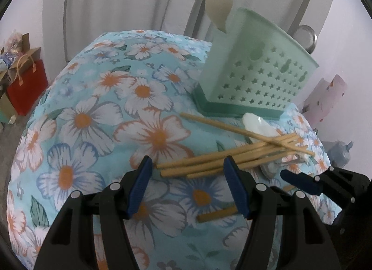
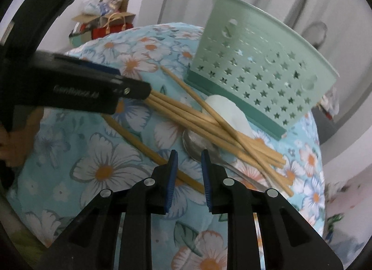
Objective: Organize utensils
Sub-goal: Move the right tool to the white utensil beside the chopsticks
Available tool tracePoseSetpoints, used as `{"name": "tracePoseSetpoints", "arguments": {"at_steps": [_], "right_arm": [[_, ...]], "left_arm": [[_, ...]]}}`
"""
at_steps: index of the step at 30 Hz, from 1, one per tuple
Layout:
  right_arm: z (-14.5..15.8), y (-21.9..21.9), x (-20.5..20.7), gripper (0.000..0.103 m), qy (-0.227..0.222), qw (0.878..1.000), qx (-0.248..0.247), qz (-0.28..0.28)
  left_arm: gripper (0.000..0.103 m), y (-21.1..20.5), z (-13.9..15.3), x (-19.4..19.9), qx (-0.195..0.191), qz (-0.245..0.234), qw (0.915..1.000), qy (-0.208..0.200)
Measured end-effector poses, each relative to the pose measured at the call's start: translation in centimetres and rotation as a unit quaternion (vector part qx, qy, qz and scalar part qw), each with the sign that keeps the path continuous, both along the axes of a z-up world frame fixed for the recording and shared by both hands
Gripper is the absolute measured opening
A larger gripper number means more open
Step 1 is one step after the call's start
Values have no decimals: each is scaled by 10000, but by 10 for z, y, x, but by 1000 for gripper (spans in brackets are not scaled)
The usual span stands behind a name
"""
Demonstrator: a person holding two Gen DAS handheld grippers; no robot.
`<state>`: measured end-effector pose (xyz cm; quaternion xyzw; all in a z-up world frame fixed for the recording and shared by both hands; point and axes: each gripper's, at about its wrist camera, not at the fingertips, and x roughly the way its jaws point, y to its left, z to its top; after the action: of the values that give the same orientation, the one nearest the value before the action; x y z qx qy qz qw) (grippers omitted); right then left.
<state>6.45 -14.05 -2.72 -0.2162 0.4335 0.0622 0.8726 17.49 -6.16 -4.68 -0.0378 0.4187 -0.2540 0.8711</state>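
Observation:
A pile of wooden chopsticks (image 1: 232, 156) lies on the floral cloth in front of a green star-holed utensil holder (image 1: 253, 77). A white spoon (image 1: 258, 125) and a metal spoon (image 1: 269, 167) lie under the pile. A pale spoon (image 1: 218, 5) stands in the holder. My left gripper (image 1: 186, 165) is open, its jaws either side of the chopsticks' near ends. One chopstick (image 1: 216, 215) lies apart, close in. In the right wrist view my right gripper (image 2: 188, 156) is open with a narrow gap, empty, above that single chopstick (image 2: 148, 146), near the metal spoon (image 2: 197, 144). The holder (image 2: 262, 74) stands behind the pile (image 2: 209, 123).
The floral cloth (image 1: 93, 118) covers a rounded table. A red gift bag (image 1: 28, 88) and other bags stand on the floor at left. A metal pot (image 1: 304, 37) sits behind the holder. Curtains hang behind. The left gripper's body (image 2: 76, 86) crosses the right wrist view.

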Motion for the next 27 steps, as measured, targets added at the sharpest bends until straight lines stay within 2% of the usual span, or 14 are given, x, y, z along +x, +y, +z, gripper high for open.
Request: {"name": "tracePoseSetpoints", "arguments": {"at_steps": [10,15,18,23,27], "right_arm": [[-18,19,17,21,-19,9971,-656,379],[-22,27,22,15,-54,9966,-762,319],[-27,27,23,6,-112,9964,-826,171],[-21,25,22,4,-142,9973,-717,110],[-4,16,11,4,-94,9994,-313,83]], "left_arm": [[62,6,-4,9,-221,91,9997,31],[62,6,-5,10,-270,103,9996,27],[62,7,-5,10,-259,99,9996,28],[62,9,-2,8,-263,109,9996,-7],[62,16,9,3,-318,125,9993,-172]]}}
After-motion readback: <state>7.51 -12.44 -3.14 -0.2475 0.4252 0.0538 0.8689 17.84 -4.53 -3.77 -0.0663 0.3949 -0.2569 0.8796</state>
